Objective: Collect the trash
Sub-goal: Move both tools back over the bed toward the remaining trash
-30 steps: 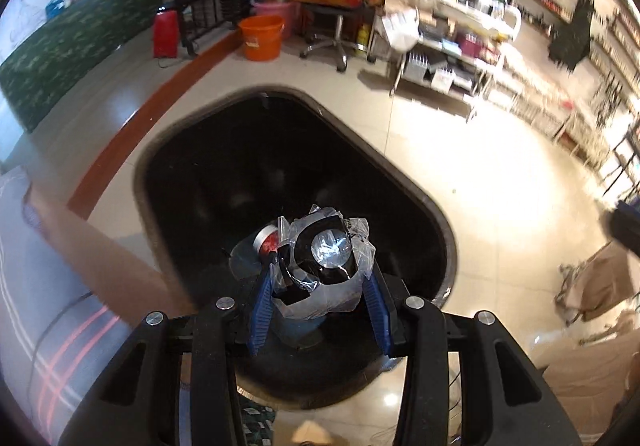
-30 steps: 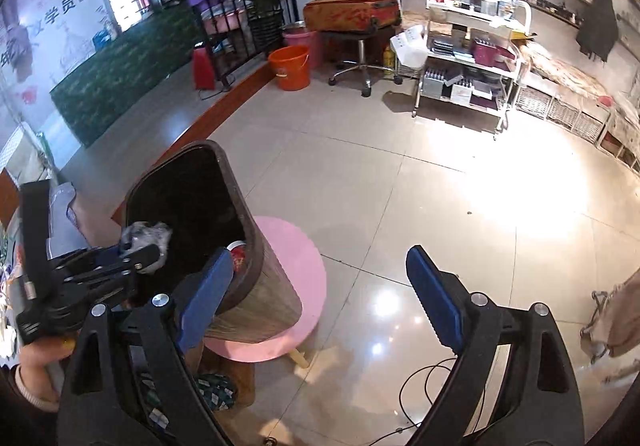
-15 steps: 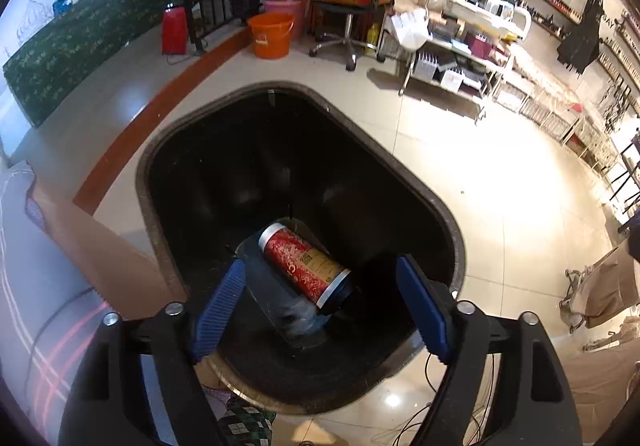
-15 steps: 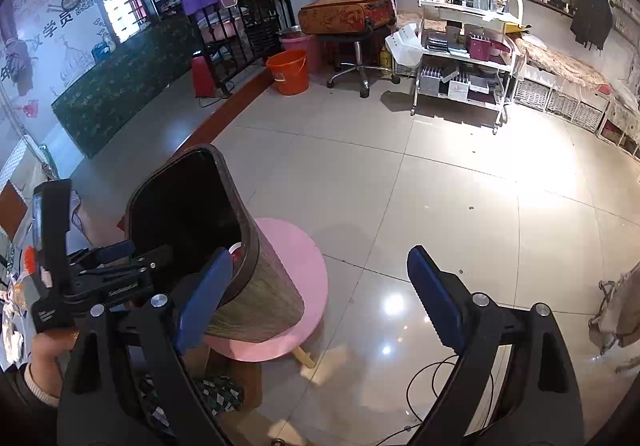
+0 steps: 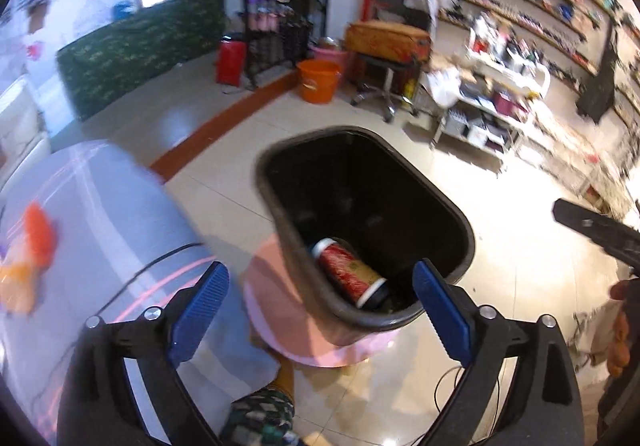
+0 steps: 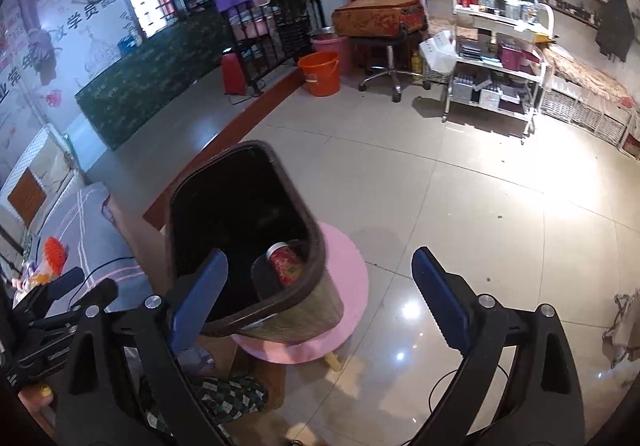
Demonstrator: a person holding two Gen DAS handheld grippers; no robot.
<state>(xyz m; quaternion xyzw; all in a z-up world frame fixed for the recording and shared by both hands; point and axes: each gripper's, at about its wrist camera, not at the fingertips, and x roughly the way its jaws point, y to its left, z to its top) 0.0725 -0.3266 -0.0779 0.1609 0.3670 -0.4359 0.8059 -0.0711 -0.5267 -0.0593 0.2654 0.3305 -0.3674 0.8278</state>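
A dark brown trash bin stands on a round pink stool; it also shows in the right wrist view. A red can lies inside it, also seen in the right wrist view. My left gripper is open and empty, above and in front of the bin. My right gripper is open and empty, above the bin's near rim. The left gripper also shows at the left edge of the right wrist view.
A grey cloth-covered surface with an orange object lies left of the bin. An orange bucket, a swivel stool and a white shelf cart stand across the tiled floor. A cable lies on the floor.
The left gripper opened and dropped the crumpled wrapper into the bin, then pulled back and left. The right gripper stayed open and nearly still.
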